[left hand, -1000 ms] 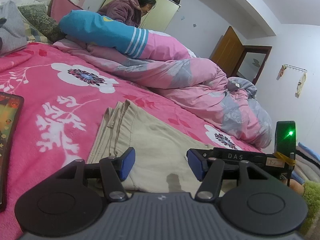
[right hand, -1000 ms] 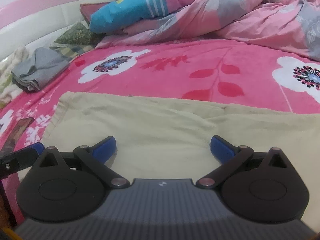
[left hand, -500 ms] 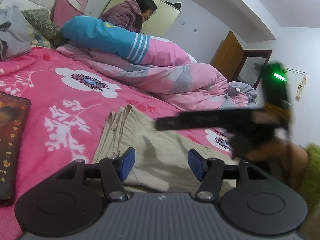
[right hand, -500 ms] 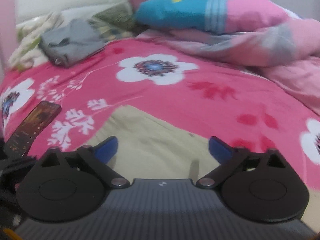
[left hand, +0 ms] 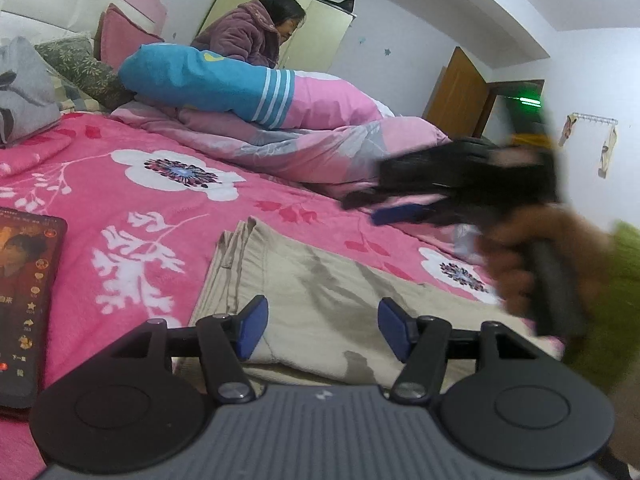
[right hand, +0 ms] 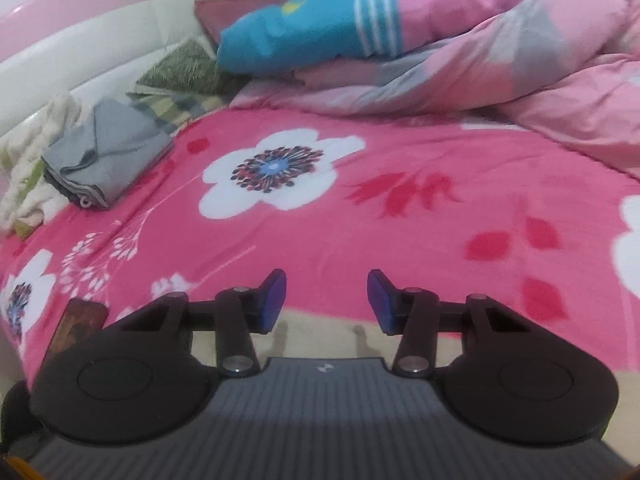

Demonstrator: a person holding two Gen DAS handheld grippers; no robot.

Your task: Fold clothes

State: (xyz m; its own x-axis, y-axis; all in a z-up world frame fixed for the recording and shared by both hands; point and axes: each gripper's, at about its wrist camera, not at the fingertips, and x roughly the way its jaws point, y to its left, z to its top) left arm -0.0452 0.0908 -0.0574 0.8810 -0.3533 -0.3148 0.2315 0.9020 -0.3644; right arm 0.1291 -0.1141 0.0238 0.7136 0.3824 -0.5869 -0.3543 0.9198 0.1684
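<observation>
Folded beige trousers point(left hand: 320, 280) lie flat on the pink flowered bedsheet point(left hand: 132, 184). My left gripper point(left hand: 322, 328) hovers low over their near edge. Its jaws are opening and nothing is between the blue pads. My right gripper point(left hand: 372, 206) shows as a blur in the air above the trousers' far side, held by a hand with a green sleeve point(left hand: 612, 280). In the right wrist view the right gripper point(right hand: 327, 300) has its jaws closing on empty air. Only a strip of the trousers point(right hand: 320, 334) shows under it.
A phone point(left hand: 24, 300) with its screen lit lies on the sheet at the left. A folded grey garment point(right hand: 104, 160) sits near the headboard. A rumpled pink quilt point(left hand: 320, 148) and a blue-and-pink pillow point(left hand: 208, 80) fill the bed's far side, where a person point(left hand: 248, 36) sits.
My right gripper has risen off the trousers and swung left across them, and its jaws have narrowed. The left gripper has hardly moved.
</observation>
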